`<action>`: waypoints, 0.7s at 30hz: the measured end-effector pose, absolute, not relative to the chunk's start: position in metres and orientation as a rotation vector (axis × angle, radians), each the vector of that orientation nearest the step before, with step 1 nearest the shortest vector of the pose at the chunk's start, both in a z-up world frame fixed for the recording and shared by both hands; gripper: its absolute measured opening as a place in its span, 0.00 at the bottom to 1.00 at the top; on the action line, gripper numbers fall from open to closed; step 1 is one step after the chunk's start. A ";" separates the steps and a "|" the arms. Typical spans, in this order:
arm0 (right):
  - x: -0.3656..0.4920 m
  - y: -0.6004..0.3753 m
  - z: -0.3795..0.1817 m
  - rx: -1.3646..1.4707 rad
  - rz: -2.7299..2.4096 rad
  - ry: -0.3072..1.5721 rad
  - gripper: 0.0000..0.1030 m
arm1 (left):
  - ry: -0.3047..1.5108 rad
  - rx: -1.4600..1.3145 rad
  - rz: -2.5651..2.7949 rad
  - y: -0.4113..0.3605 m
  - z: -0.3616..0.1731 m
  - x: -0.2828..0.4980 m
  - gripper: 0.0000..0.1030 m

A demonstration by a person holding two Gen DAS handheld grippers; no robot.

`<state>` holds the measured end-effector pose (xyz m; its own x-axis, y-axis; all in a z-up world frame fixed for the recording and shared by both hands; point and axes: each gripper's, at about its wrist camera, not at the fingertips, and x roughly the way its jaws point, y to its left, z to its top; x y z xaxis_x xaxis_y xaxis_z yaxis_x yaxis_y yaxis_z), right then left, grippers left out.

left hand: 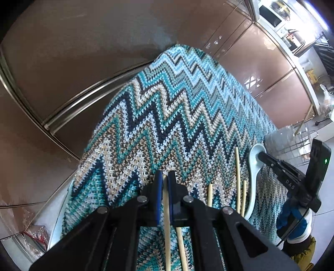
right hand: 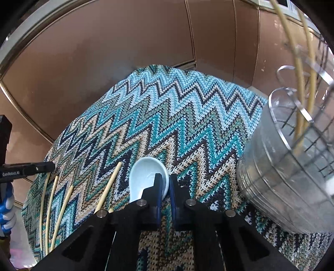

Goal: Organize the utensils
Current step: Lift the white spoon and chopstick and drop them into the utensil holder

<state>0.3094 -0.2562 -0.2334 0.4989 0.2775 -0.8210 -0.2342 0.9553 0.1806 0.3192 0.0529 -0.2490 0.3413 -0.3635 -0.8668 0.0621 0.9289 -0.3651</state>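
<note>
The left hand-held gripper [left hand: 165,183], marked "GenRobot.AI", pinches a chopstick [left hand: 166,218]; the right hand-held gripper [right hand: 165,185], marked "DAS", is nearly closed over the spoon [right hand: 144,177], grip unclear.

A table draped in a knitted zigzag cloth of teal, navy, cream and tan [left hand: 171,116] filled the middle of both views. Behind it stood glossy brown cabinet doors edged with metal trim [left hand: 68,68], catching soft reflections of daylight. To the far right, in the left wrist view, a white countertop [left hand: 306,81] ran along the cabinets and carried a white microwave oven [left hand: 271,17] and some small items too blurred to name. Pale grey floor [left hand: 325,187] showed beyond the table's right edge.
</note>
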 end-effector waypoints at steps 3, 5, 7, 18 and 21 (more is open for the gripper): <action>0.297 -0.254 -0.222 0.039 0.307 0.973 0.06 | 1.169 -0.290 -0.283 0.057 -0.239 0.312 0.04; 0.287 -0.253 -0.211 0.041 0.299 0.944 0.06 | 1.146 -0.295 -0.287 0.060 -0.230 0.305 0.04; 0.273 -0.251 -0.197 0.034 0.284 0.905 0.06 | 1.110 -0.293 -0.294 0.062 -0.218 0.298 0.04; 0.182 -0.252 -0.126 -0.002 0.169 0.690 0.06 | 0.894 -0.300 -0.386 0.066 -0.134 0.244 0.04; 0.160 -0.263 -0.105 0.011 0.134 0.630 0.06 | 0.850 -0.299 -0.414 0.060 -0.113 0.232 0.04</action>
<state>0.1596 -0.2626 -0.1052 0.7998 0.1279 -0.5865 -0.1215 0.9913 0.0505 0.2323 0.0603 -0.1132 0.5883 -0.4668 -0.6602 0.2327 0.8797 -0.4147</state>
